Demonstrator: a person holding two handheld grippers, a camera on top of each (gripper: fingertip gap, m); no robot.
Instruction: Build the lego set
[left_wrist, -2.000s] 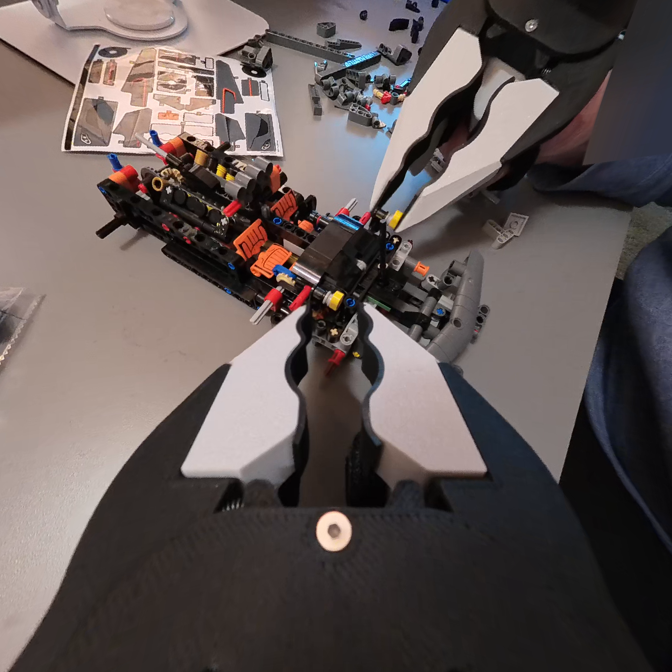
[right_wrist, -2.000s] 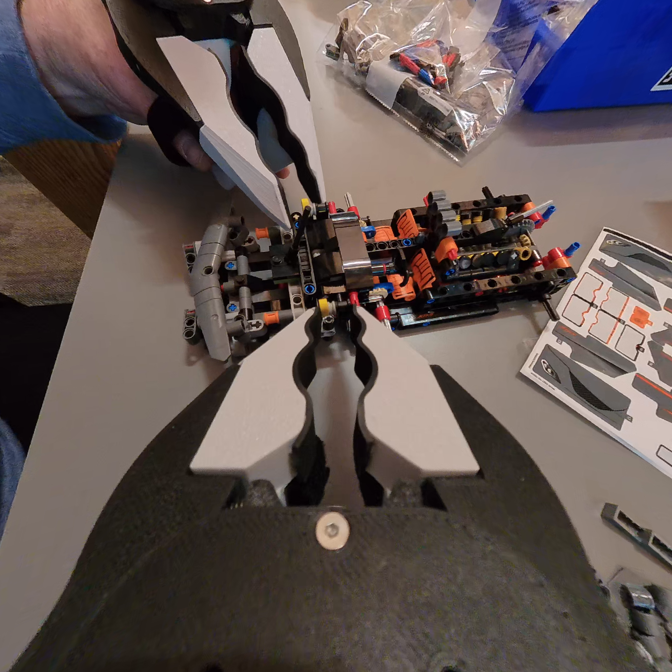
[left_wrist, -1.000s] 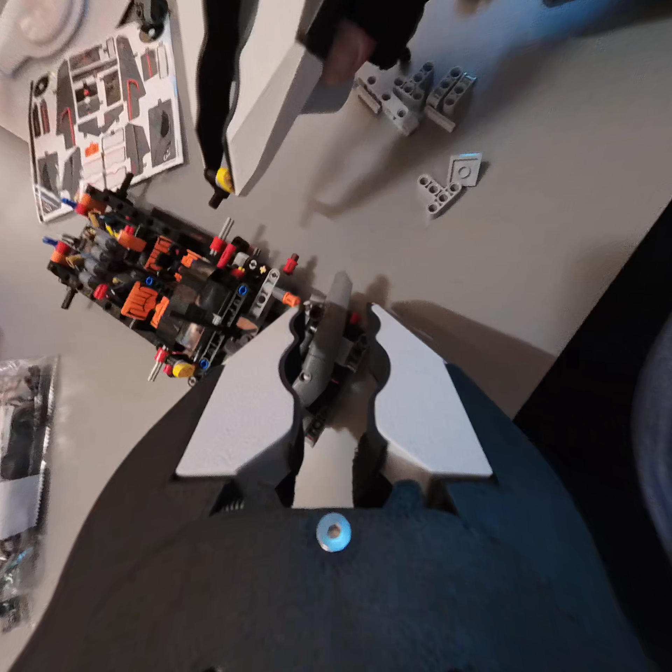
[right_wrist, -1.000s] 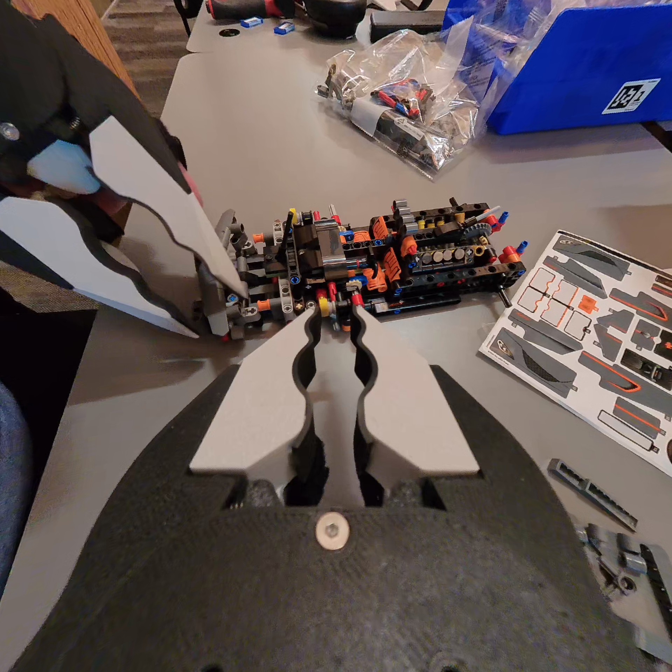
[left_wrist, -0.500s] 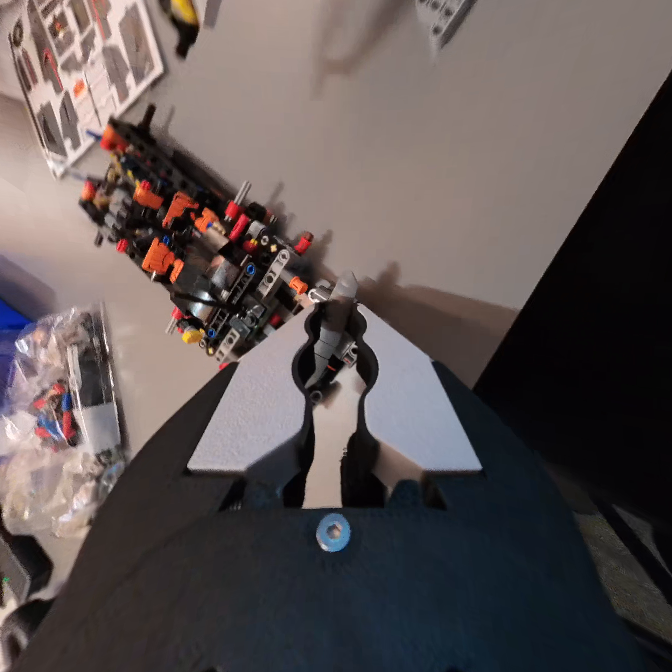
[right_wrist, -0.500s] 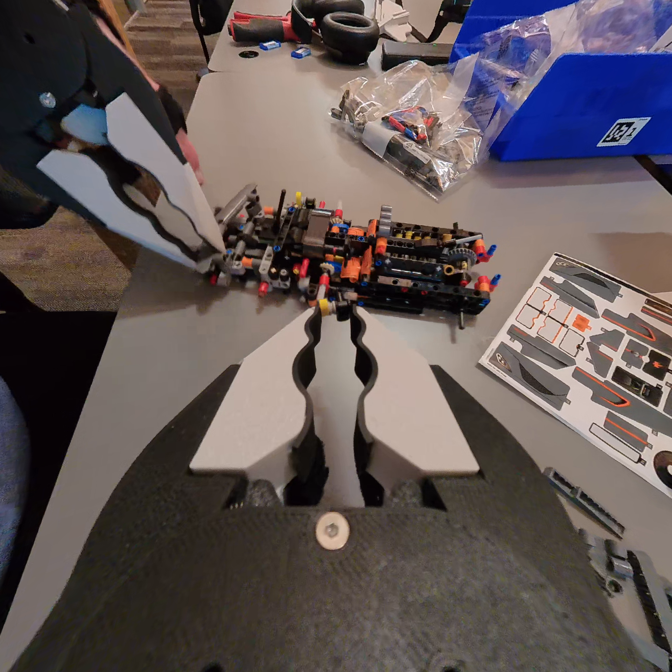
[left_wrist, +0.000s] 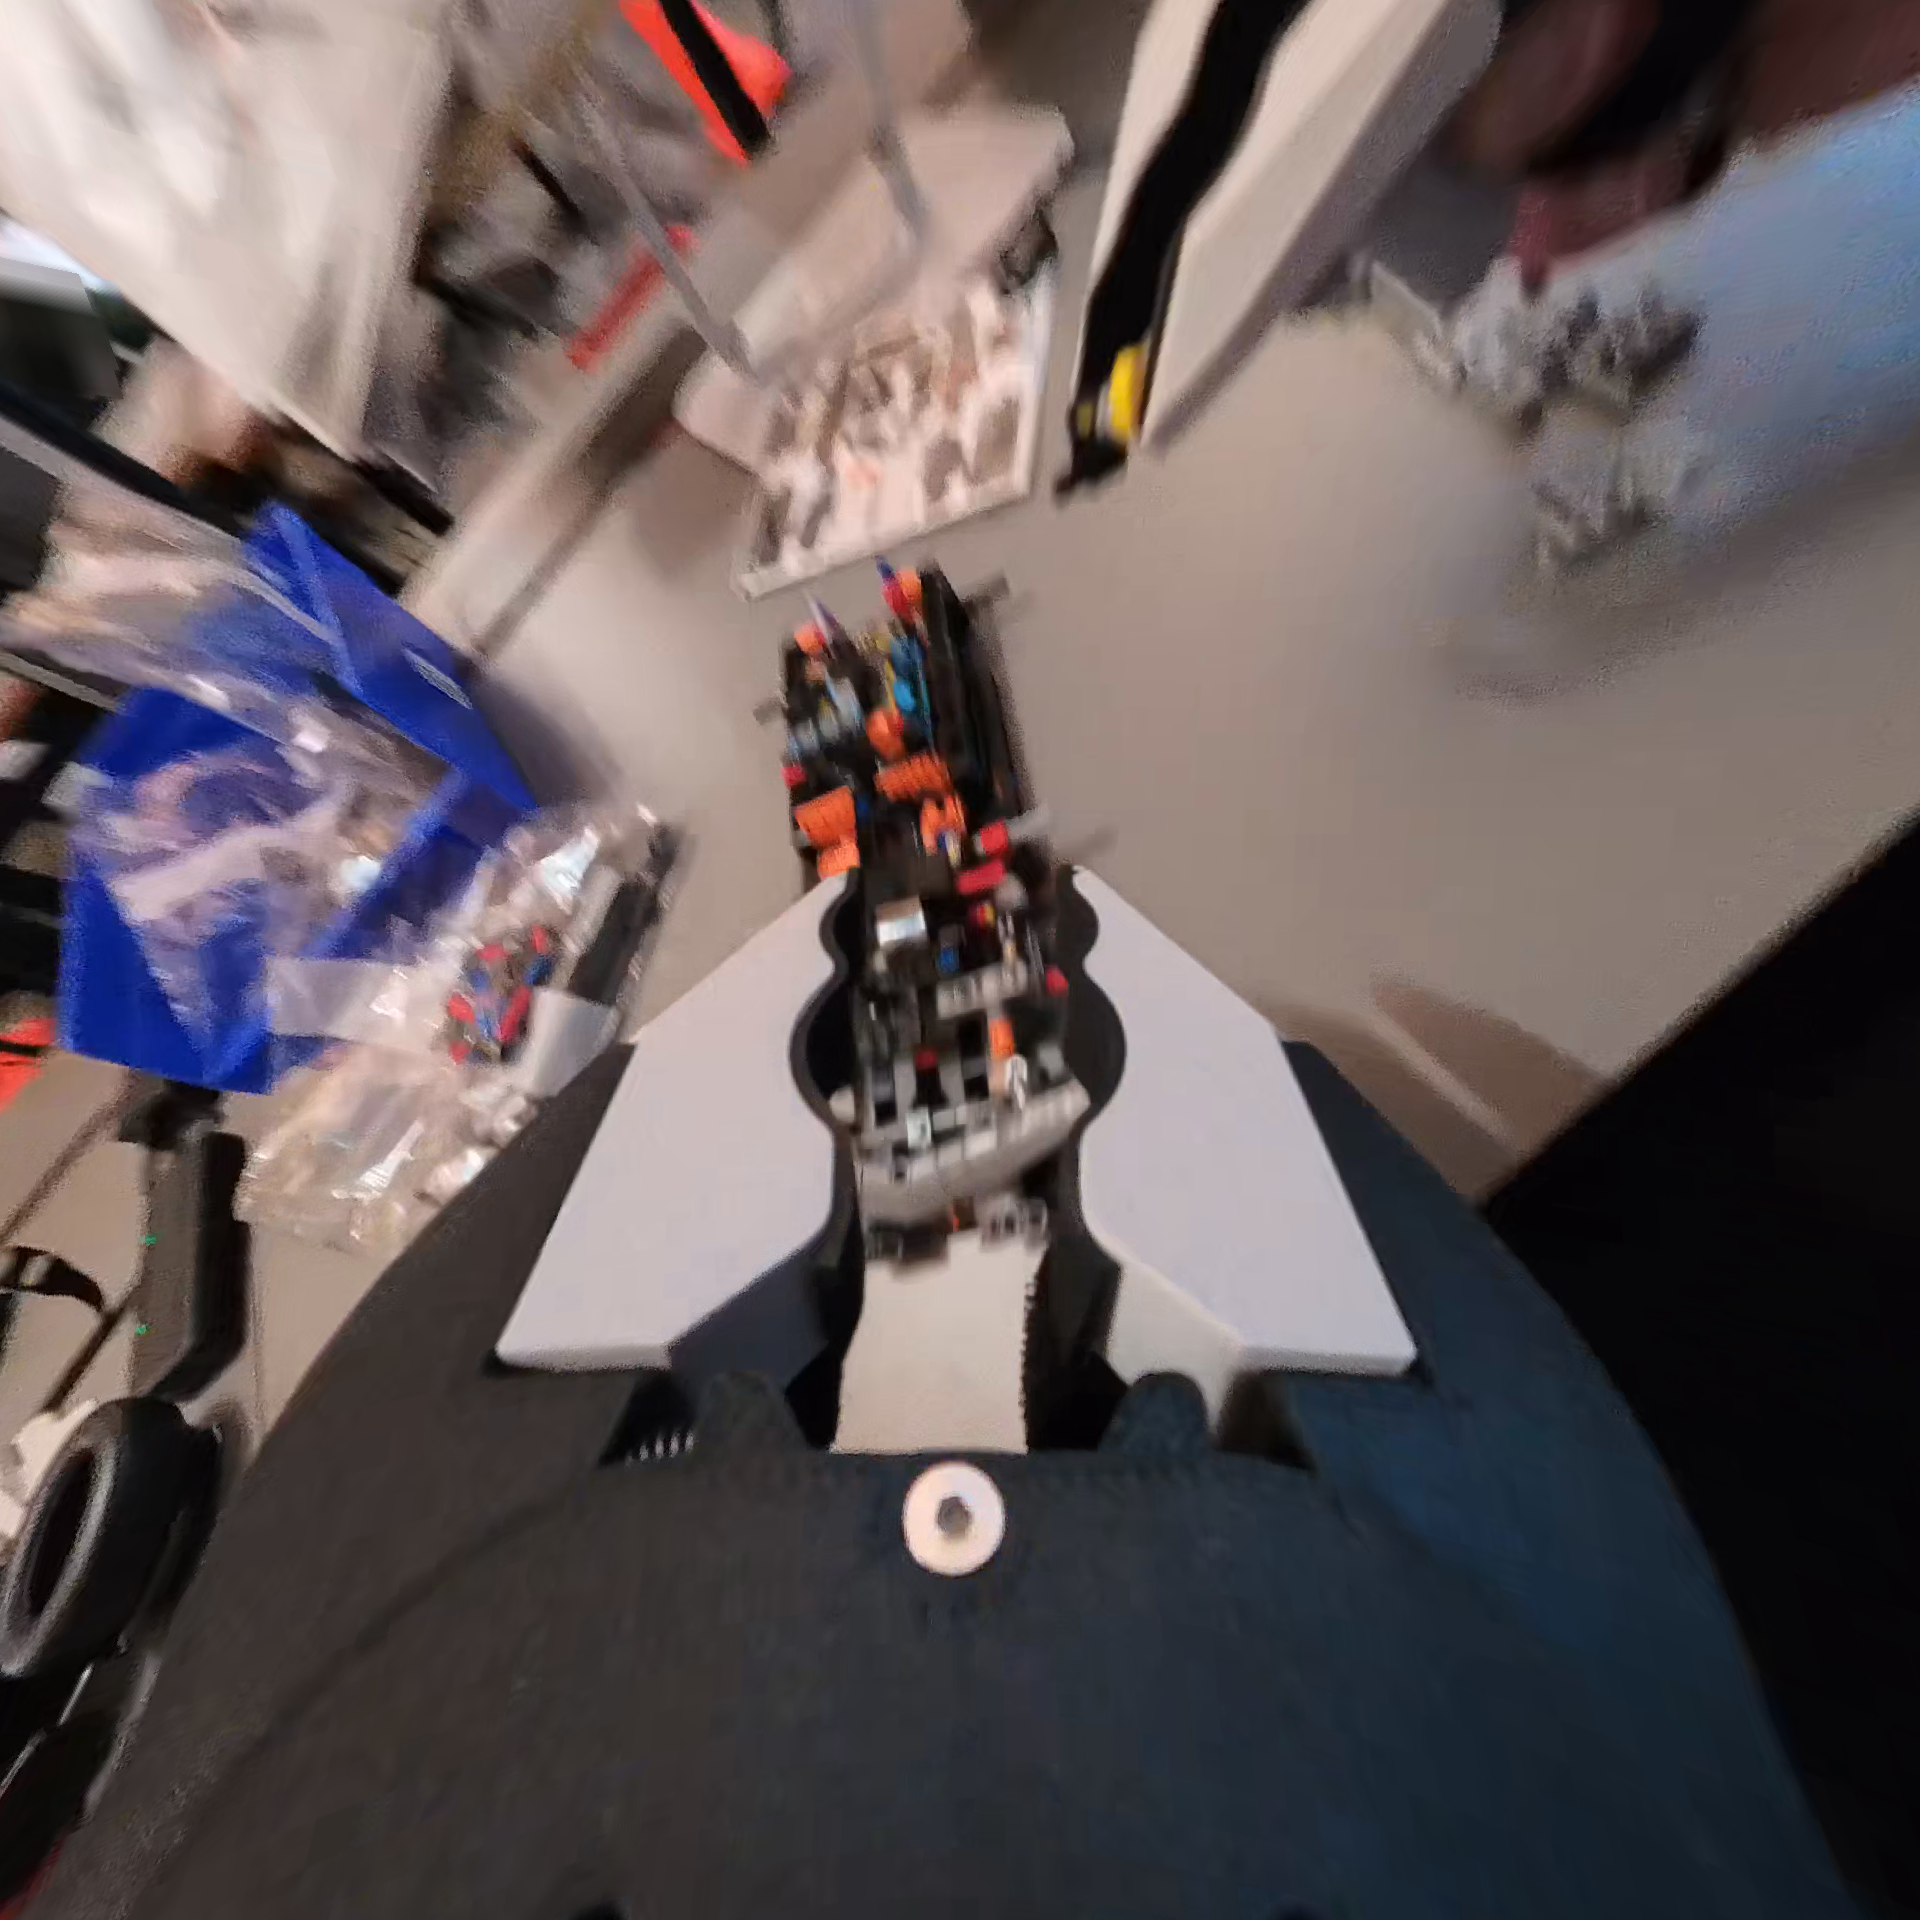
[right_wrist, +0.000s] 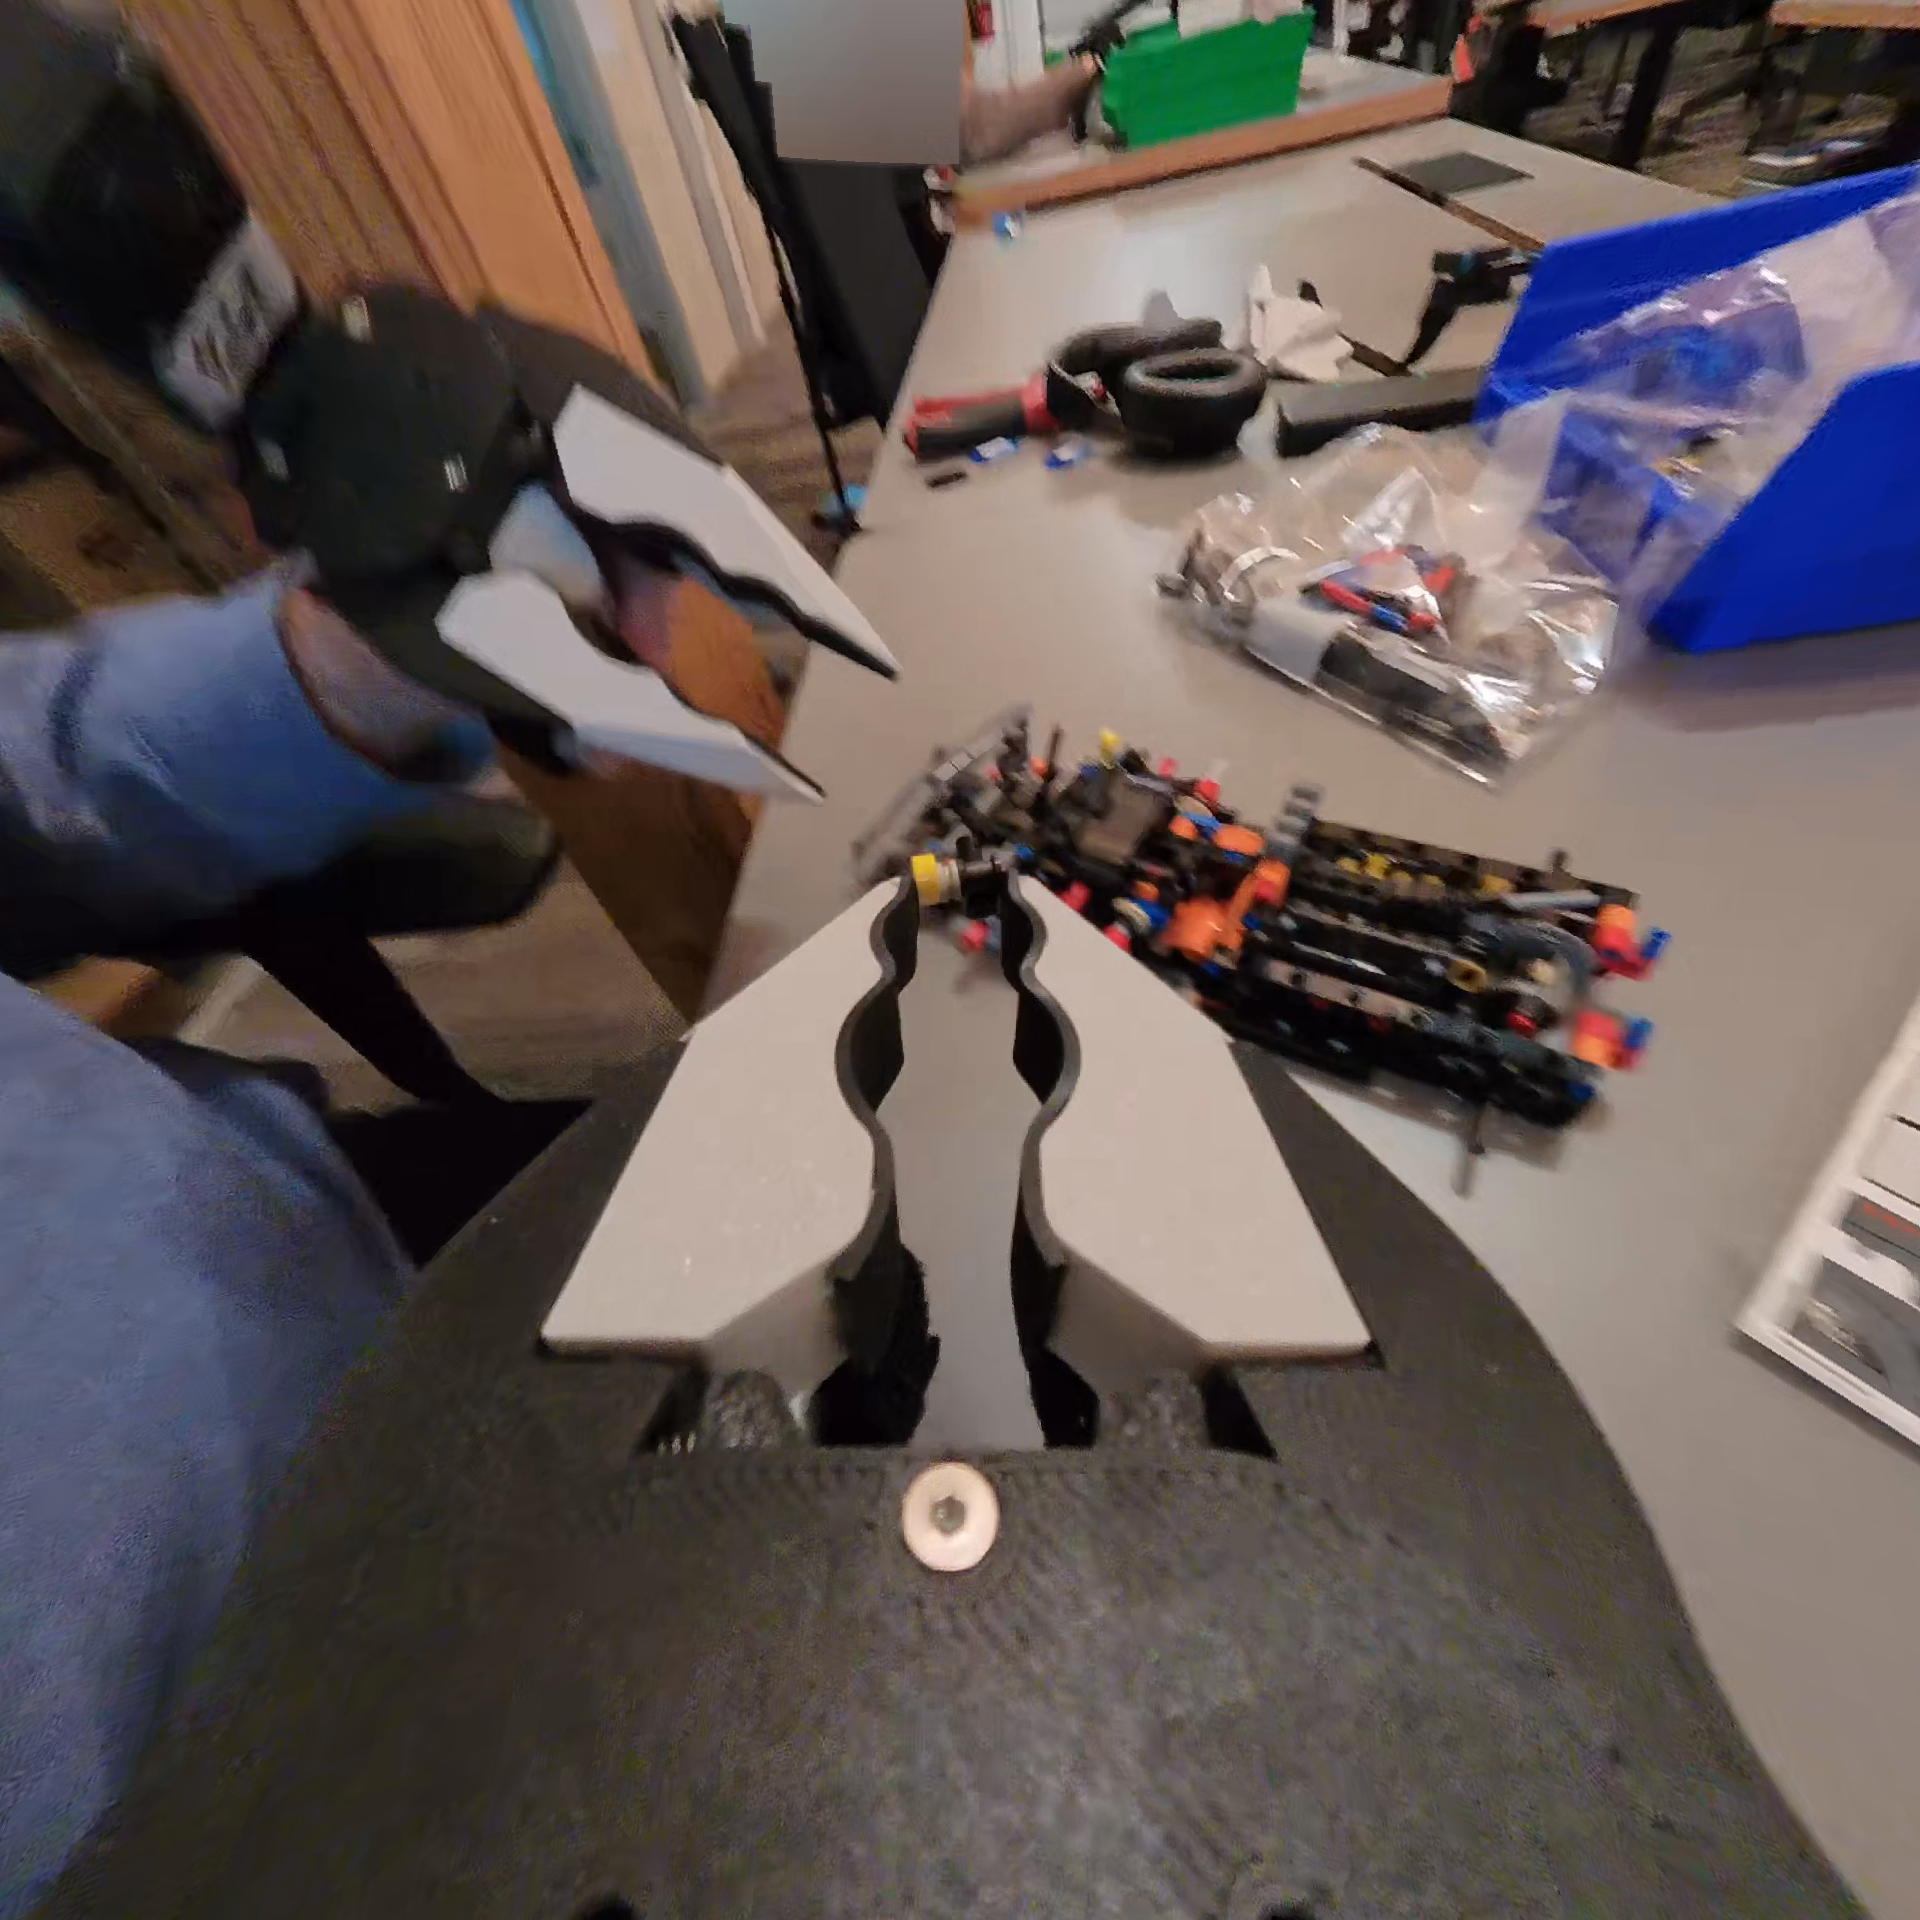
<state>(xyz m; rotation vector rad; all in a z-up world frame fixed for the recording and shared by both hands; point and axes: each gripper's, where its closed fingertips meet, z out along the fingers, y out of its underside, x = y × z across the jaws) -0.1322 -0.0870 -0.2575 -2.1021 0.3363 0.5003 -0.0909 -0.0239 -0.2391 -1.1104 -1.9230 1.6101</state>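
In my left wrist view, my left claw (left_wrist: 956, 935) hangs spread and empty; the lego chassis (left_wrist: 914, 790) lies straight ahead on the tabletop (left_wrist: 1299, 727), its long axis running away from me. In my right wrist view, my right claw (right_wrist: 961, 883) pinches a yellow-tipped pin (right_wrist: 951, 871), the chassis just beyond, stretching rightward.

Premises: an office or lab-type workroom. Evidence: long grey tables (right_wrist: 1195, 312) in rows, carpet floor (right_wrist: 769, 436), wood-panelled wall (right_wrist: 416, 177), tripod (right_wrist: 821, 395), blue bin (right_wrist: 1787, 520), bagged parts (right_wrist: 1392, 613), green crate (right_wrist: 1195, 78) on a farther table.
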